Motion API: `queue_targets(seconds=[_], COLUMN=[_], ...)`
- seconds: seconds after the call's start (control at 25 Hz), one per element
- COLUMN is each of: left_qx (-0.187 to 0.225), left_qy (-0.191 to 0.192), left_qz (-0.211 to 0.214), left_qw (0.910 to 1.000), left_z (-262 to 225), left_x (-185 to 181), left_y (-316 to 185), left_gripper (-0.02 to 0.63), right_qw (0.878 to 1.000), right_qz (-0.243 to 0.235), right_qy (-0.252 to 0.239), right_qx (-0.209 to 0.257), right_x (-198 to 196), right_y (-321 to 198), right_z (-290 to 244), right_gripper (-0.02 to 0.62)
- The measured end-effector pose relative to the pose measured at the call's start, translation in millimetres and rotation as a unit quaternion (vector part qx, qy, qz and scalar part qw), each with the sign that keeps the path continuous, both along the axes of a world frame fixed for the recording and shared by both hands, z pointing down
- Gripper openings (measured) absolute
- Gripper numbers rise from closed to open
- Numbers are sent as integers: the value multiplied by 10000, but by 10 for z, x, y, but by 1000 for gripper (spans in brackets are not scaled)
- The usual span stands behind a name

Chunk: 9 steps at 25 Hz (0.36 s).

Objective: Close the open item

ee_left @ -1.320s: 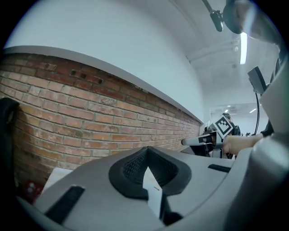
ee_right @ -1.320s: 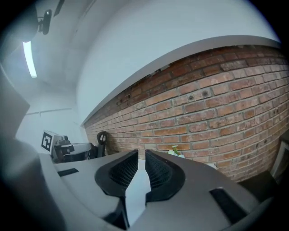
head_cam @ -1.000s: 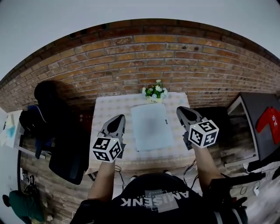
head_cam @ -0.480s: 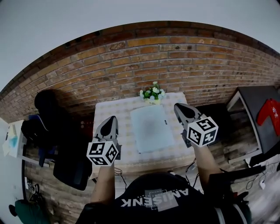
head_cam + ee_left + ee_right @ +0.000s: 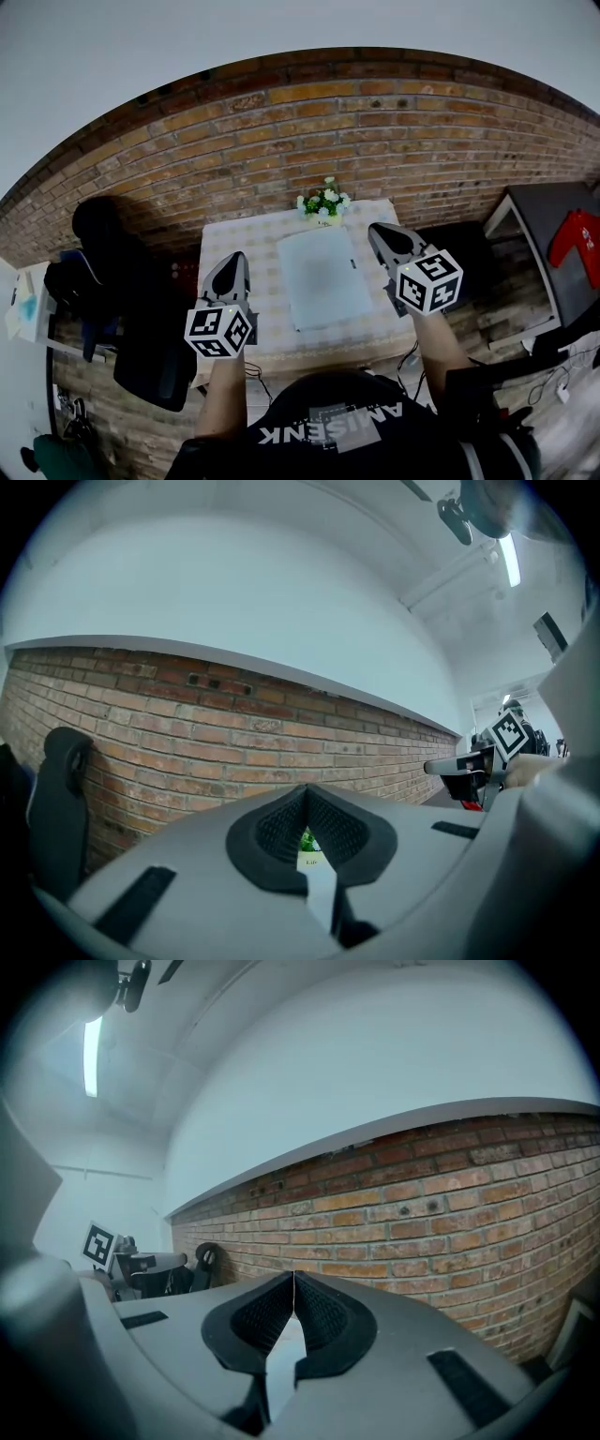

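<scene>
1. Since a moment ago the left gripper (image 5: pixel 233 257) has drawn back a little towards the person. The right gripper (image 5: pixel 374 229) has brought its jaws fully together, and has hardly shifted otherwise.
2. The pale grey flat rectangular laptop (image 5: pixel 323 277), as I take it to be, lies shut and flat in the middle of the small table with the checked cloth (image 5: pixel 266 234). It sits just as it did before, with the little bunch of white and green flowers (image 5: pixel 322 202) at the table's far edge.
3. To my eye that means the closing is already done. Nothing stands raised on the table, and both tools are clear of the laptop, so this looks like the retreat after the job.
4. The left gripper hangs above the table's left side, beside the laptop and not touching it. Its nose points away from the person towards the red brick wall (image 5: pixel 281 122). Its claw is pressed together with nothing in it.
5. The right gripper is held above the right edge of the table, level with the laptop's far end, also aimed at the wall. Its claw is closed and empty.
6. Both forearms reach forward, the marker cubes uppermost.
</scene>
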<state>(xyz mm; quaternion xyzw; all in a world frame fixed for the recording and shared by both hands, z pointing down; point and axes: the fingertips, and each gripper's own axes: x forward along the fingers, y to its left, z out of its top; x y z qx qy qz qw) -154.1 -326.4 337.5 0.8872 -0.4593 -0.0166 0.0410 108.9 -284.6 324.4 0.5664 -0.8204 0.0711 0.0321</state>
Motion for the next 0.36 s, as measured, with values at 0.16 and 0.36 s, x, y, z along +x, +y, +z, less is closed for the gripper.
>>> queue_targets(seconds=[0.16, 0.36], left_qx=[0, -2], left_qy=[25, 20], left_qz=[-10, -36], left_qw=[10000, 10000], left_z=[23, 35], left_x=[12, 1], left_y=[-17, -30], left_gripper=[12, 12], right_qw=[10000, 10000], right_qz=[24, 37], right_qy=[15, 29], right_qx=[-24, -88], right_x=[20, 18], right_y=[-19, -37], right_z=[24, 61], right_gripper=[43, 43])
